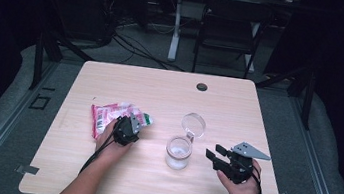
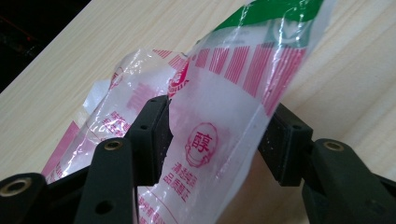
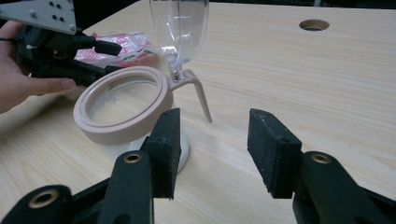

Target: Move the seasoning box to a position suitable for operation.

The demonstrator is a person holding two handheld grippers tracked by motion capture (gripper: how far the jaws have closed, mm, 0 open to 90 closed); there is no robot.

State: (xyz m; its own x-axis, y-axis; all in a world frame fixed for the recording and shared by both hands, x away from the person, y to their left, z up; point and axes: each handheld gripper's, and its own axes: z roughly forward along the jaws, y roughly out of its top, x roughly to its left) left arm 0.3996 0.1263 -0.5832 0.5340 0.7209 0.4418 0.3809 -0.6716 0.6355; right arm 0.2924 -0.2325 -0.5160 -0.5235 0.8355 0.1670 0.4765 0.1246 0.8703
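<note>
We record a pale wood-grain table (image 1: pixel 160 93) standing on grey carpet in a dark room. Beyond the table's far edge we see a black folding chair (image 1: pixel 232 27), a white table leg and loose cables on the floor. A round cable hole (image 1: pixel 202 87) sits near the far edge of the table.

We take the jar (image 1: pixel 178 152) as our landmark: clear, with a beige rim, standing near the table's front edge, its hinged clear lid (image 1: pixel 193 124) swung open toward the far side.

To the left of the jar lies a plastic bag (image 1: pixel 117 115), clear with pink stripes, a green band and pink printed characters around a round seal; we cannot read them reliably. The left gripper (image 2: pixel 212 140) has its jaws on either side of the bag's film, pinching it so one end lifts off the table.

To the right of the jar, the right gripper (image 3: pixel 212 149) hovers just beside it, its jaws spread apart and holding nothing. A grey three-cornered plate tops it.
</note>
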